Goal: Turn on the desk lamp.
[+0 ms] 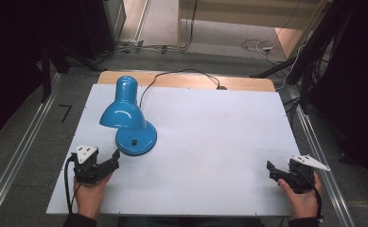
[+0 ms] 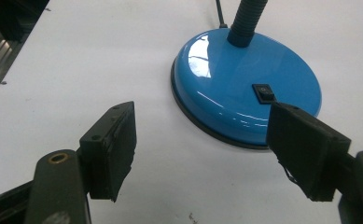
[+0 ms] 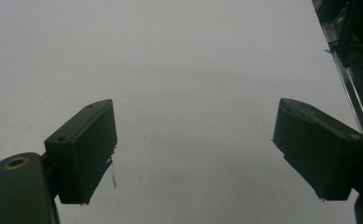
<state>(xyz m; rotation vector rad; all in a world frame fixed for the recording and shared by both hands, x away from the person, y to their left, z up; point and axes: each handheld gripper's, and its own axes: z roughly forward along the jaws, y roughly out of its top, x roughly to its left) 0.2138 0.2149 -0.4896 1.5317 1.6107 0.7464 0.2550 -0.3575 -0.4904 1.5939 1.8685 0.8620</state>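
The left claw (image 1: 114, 158) rests on the worktop (image 1: 210, 137) near its front left corner, jaws spread wide with nothing between them, and points toward the lamp (image 1: 127, 118). In the left gripper view this claw (image 2: 200, 140) sits just short of the lamp's round blue base (image 2: 230, 88); one jaw stands in front of the base's near edge, close to the black switch (image 2: 264, 92), and whether it touches cannot be told. The other jaw hangs over bare worktop. The lamp stands in the left half of the worktop, its shade (image 1: 123, 106) tilted toward the back left and its cord (image 1: 181, 73) running off the back edge. The right claw (image 1: 270, 171) lies near the front right corner, well apart from the lamp. In the right gripper view its jaws are likewise spread, holding nothing, over bare white surface (image 3: 188, 70).
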